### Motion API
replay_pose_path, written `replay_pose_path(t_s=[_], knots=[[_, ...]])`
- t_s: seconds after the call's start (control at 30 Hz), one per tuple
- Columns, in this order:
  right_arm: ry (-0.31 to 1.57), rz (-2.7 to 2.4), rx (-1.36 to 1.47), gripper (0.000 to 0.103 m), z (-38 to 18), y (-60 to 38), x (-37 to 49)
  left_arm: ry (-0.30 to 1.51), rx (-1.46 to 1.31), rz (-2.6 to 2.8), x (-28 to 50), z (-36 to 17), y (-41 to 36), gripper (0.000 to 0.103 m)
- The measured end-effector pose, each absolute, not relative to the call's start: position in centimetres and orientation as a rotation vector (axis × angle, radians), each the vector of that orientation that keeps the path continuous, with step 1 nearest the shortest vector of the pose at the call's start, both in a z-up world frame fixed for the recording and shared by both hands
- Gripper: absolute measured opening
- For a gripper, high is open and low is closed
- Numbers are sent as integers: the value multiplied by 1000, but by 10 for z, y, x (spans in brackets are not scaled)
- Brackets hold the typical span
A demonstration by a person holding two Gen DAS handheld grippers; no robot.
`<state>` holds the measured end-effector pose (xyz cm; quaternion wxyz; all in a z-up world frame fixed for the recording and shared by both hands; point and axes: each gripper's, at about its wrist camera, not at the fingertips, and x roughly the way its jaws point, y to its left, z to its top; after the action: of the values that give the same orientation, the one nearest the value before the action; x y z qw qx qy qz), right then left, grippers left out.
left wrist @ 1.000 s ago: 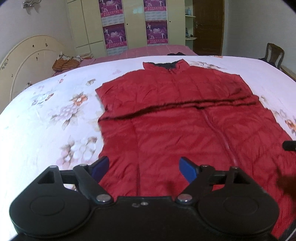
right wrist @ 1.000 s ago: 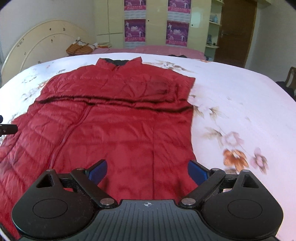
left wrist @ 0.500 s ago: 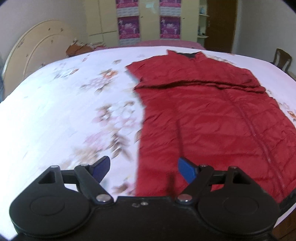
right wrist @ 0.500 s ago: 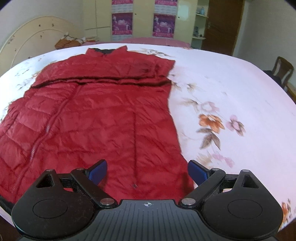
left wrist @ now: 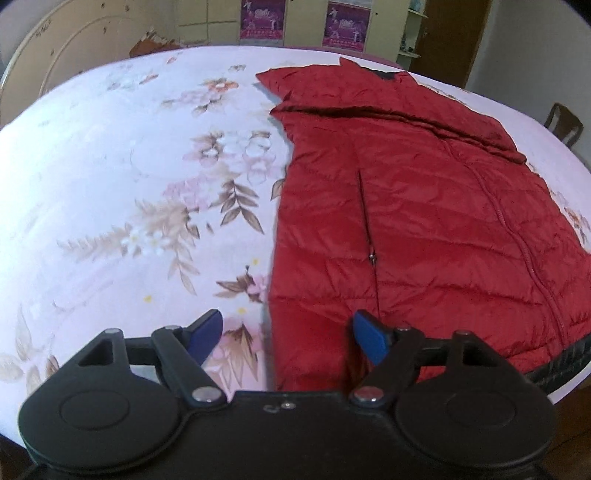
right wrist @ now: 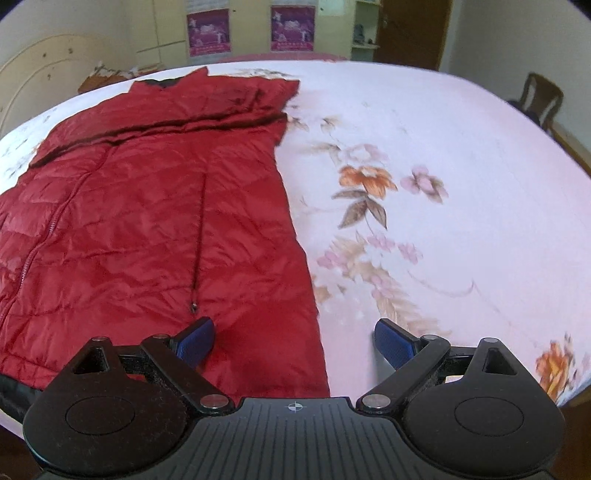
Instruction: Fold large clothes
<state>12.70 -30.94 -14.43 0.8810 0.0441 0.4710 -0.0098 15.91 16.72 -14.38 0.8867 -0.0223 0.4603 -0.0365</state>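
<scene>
A red quilted down jacket (left wrist: pixel 424 206) lies flat on the bed, front up, collar at the far end and both sleeves folded across the chest. In the left wrist view my left gripper (left wrist: pixel 288 334) is open and straddles the jacket's left side edge near the hem. The jacket also shows in the right wrist view (right wrist: pixel 147 221). There my right gripper (right wrist: pixel 293 341) is open and straddles the jacket's right side edge near the hem. Neither gripper holds cloth.
The bed has a white and pink floral cover (left wrist: pixel 129 184) (right wrist: pixel 424 166). A cream headboard (left wrist: pixel 55 48) stands at the far left. A wooden chair (right wrist: pixel 541 96) stands at the right. Wardrobes with purple posters (right wrist: pixel 291 27) and a brown door line the far wall.
Both grippers have moved outward from over the jacket's middle to its side edges, the left one leftward and the right one rightward, and closer to the hem. Both stay open.
</scene>
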Motion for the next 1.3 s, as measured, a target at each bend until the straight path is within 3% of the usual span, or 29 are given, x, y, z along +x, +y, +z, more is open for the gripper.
replay_pose_path(t_s=[0.13,0.23,0.27,0.3,0.37,0.5,0.53,0.93,1.3], knots=[[989,-9,134,92,-143,-313,121,957,-95,-79,153,-145,170,74],[1003,1,165,91,-143,-314,117,945,-116,-92,148,-146,168,63],[1004,7,175,85,-142,-314,115,941,-113,-101,147,-145,167,54],[1004,15,182,71,-141,-314,114,941,-113,-112,146,-145,165,49],[1006,36,185,56,-138,-311,113,946,-122,-145,147,-144,161,24],[1025,80,236,17,-137,-307,115,949,-135,-179,149,-142,156,12],[1027,94,244,13,-135,-305,116,947,-145,-185,149,-141,157,10],[802,152,266,10,-72,-294,137,772,-281,-252,178,-78,160,8],[636,144,238,10,-40,-295,255,639,-269,-194,283,-41,142,8]])
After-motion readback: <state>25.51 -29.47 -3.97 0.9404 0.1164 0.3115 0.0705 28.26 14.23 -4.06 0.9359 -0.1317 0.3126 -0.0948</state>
